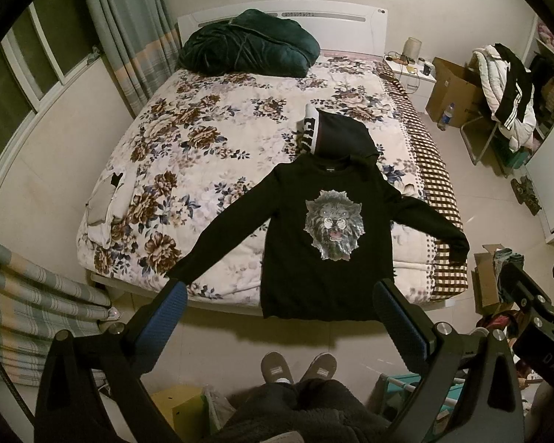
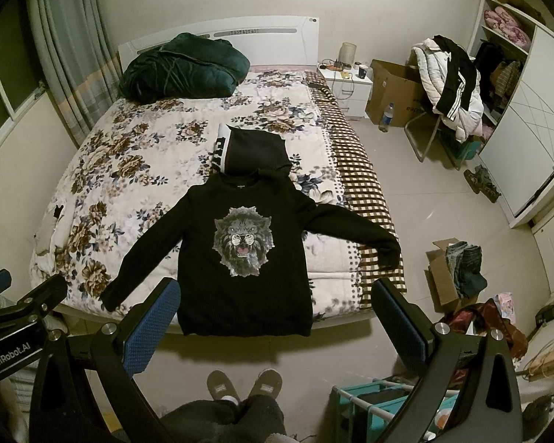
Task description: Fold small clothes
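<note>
A black hoodie (image 1: 325, 236) with a lion print lies face up at the foot of a bed (image 1: 218, 140), both sleeves spread wide, its hood pointing toward the headboard and its hem hanging just over the mattress edge. Two grippers hover above the floor short of the bed: the left gripper (image 1: 280, 317) and the right gripper (image 2: 277, 317) both stand wide apart with nothing between their blue pads. One dark green quilt (image 2: 181, 70) is bundled by the headboard, well apart from the hoodie, and a pale folded garment (image 1: 107, 203) sits at the bed's left edge. Beside the bed stand one white nightstand (image 2: 351, 88), a cardboard box (image 2: 391, 88), one bottle (image 2: 386, 116) and a chair piled with coats (image 2: 450, 92). A second box of clothes (image 2: 458, 273) sits on the floor. Two slippers (image 2: 243, 384) show below, the person's feet in them.
</note>
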`<state>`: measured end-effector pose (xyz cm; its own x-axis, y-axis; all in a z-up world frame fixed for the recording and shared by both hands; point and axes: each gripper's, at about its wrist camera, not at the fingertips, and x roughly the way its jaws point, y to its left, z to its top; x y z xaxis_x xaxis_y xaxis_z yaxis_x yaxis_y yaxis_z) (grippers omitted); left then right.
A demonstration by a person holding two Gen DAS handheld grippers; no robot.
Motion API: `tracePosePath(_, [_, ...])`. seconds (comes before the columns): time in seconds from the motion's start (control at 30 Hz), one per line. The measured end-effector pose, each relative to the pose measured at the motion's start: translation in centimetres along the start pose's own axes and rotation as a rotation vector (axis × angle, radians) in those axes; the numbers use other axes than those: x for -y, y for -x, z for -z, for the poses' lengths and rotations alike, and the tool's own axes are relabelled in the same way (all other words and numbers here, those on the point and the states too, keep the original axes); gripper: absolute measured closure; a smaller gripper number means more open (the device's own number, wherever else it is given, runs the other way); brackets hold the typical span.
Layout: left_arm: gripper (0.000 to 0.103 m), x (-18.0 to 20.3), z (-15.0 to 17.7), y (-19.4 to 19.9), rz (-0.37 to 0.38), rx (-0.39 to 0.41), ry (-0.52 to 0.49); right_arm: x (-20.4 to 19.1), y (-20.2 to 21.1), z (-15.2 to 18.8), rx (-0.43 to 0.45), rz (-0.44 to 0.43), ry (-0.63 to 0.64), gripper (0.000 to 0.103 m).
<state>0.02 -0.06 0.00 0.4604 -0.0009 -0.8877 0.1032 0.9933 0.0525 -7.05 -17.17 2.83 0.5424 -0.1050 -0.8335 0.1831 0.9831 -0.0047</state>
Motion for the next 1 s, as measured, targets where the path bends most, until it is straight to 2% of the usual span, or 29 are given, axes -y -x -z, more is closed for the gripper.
tracePosePath(0.83, [0.0, 0.0, 0.0, 0.0, 0.003, 0.004, 0.001, 0.1, 0.4, 0.0, -0.003, -0.002, -0.001, 0.0])
tracePosePath(1.0, [0.0, 0.2, -0.3, -0.3, -0.002, 0.032, 0.008, -1.6, 0.3, -1.2, -0.019, -0.001, -0.017, 0.0])
